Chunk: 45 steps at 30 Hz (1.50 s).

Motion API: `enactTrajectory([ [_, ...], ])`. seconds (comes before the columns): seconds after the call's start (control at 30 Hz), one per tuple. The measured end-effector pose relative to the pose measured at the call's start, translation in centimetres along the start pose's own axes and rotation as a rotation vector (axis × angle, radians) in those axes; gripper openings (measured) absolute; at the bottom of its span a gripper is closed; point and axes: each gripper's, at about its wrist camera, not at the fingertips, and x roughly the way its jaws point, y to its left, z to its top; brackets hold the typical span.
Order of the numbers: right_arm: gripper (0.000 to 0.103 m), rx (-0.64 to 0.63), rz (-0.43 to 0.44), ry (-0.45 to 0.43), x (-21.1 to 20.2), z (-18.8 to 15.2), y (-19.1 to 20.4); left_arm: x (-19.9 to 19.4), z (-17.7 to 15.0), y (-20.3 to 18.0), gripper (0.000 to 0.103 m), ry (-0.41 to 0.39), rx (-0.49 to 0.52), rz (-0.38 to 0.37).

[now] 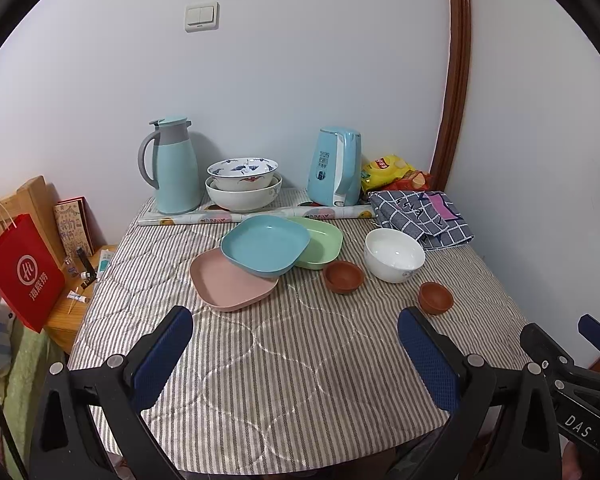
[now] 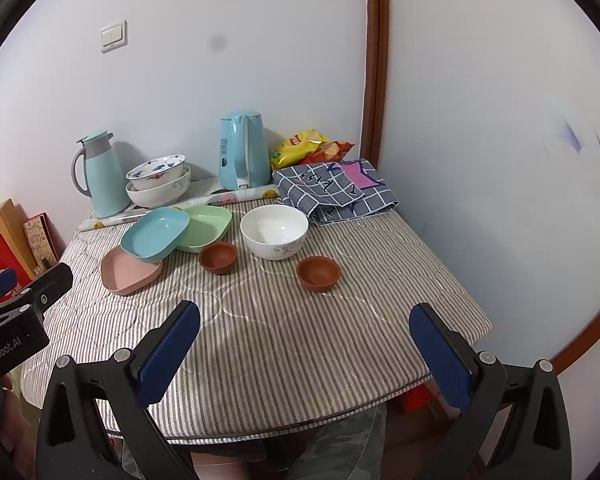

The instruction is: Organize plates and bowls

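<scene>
- The left gripper (image 1: pixel 296 344) hangs over the near part of the striped tablecloth (image 1: pixel 284 380), its blue-padded fingers (image 1: pixel 164 356) spread wide with nothing between them.
- The right gripper (image 2: pixel 306 344) is likewise wide open and empty, over the same near edge.
- The white bowl (image 2: pixel 274 231) stands mid-table and serves as landmark.
- Just left of the white bowl, a green plate (image 2: pixel 206 227) lies flat; a blue plate (image 2: pixel 156 233) leans tilted across it and across a pink plate (image 2: pixel 130 274), nearest the left edge.
- One small brown bowl (image 2: pixel 218 257) sits in front-left of the white bowl, close by; a second brown bowl (image 2: pixel 318 273) sits in front-right of it.
- Behind the white bowl to the left, two patterned bowls (image 2: pixel 158 182) are stacked against the wall, beside a blue jug (image 2: pixel 100 176).
- A blue kettle (image 2: pixel 244 150) stands behind the white bowl; a checked cloth (image 2: pixel 334 192) lies behind-right of it.
</scene>
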Motion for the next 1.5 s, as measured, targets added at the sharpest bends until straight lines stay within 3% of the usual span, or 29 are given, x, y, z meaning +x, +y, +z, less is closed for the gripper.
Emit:
enactTrajectory([
  [1.5,0.103,-0.005,0.007,-0.018,-0.5,0.0,0.1,-0.2,0.3,1.1,0.103,0.002,-0.013,0.008],
])
